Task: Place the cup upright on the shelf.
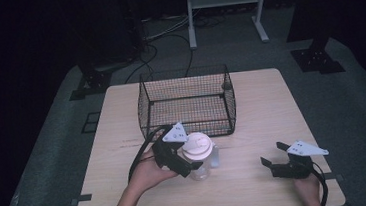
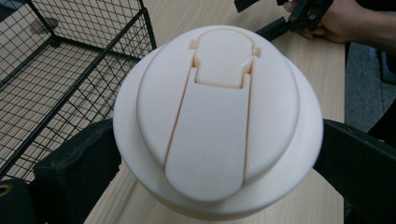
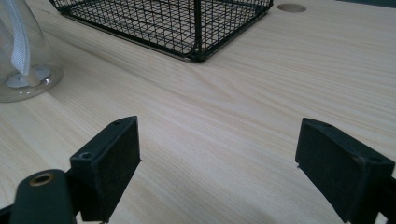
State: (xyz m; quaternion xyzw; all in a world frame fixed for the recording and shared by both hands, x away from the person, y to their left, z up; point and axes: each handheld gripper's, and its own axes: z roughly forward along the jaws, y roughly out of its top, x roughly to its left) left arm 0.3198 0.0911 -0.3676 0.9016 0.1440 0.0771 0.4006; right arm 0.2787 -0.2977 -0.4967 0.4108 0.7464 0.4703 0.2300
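Observation:
A clear jug [image 1: 200, 170] with a cream flip-top lid [image 1: 197, 146] stands on the wooden table [image 1: 264, 108] just in front of the wire basket. My left gripper [image 1: 195, 155] comes in from the left and is shut on the lid's rim. In the left gripper view the lid [image 2: 217, 121] sits between the two black jaws, and both touch it. My right gripper [image 1: 272, 153] rests low over the table near the front right, open with nothing between its fingers [image 3: 112, 163]. The jug's clear base [image 3: 25, 70] shows at the left of the right gripper view.
A black wire basket [image 1: 144, 111] stands open-topped at the table's middle back, close behind the jug; its mesh wall [image 2: 70, 70] and corner [image 3: 196, 28] show in the gripper views. A round hole [image 3: 291, 8] marks the tabletop. A white frame [image 1: 191, 17] stands on the floor beyond.

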